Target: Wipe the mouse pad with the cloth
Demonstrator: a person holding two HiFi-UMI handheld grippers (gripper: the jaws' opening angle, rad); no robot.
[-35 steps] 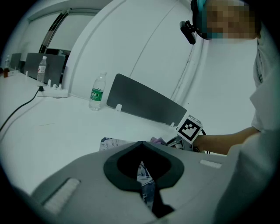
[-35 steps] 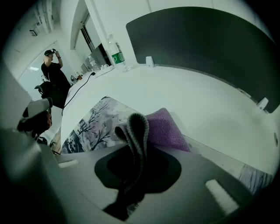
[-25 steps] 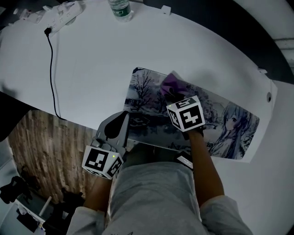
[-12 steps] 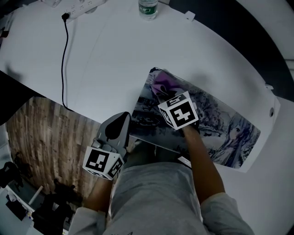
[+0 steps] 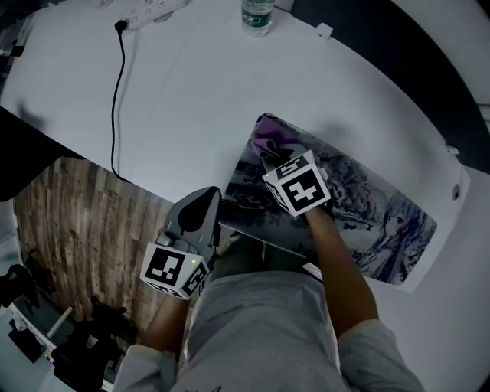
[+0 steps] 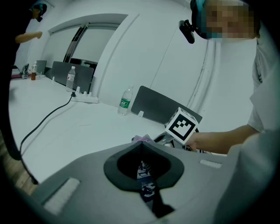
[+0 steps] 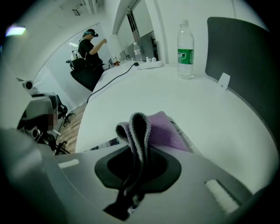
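A mouse pad (image 5: 383, 222) printed with an anime picture lies on the white table (image 5: 191, 92), its near edge at the table's rim. The purple cloth (image 5: 269, 140) with its grey hem rests on the pad's far left corner, and my right gripper (image 5: 276, 158) is shut on it. The right gripper view shows the cloth (image 7: 164, 131) folded up between the jaws. My left gripper (image 5: 212, 197) is at the pad's near left edge and looks shut on it. In the left gripper view, printed pad (image 6: 142, 168) shows in the slit of the left gripper (image 6: 146, 186).
A water bottle (image 5: 256, 15) stands at the table's far side. A power strip (image 5: 142, 9) lies far left, and its black cable (image 5: 116, 99) runs toward the near edge. Wooden floor (image 5: 76, 230) lies below the left edge. A grey panel (image 7: 245, 65) stands behind the bottle.
My right gripper has slid the cloth leftward along the pad, to its far left corner. The left gripper has stayed at the pad's near left edge.
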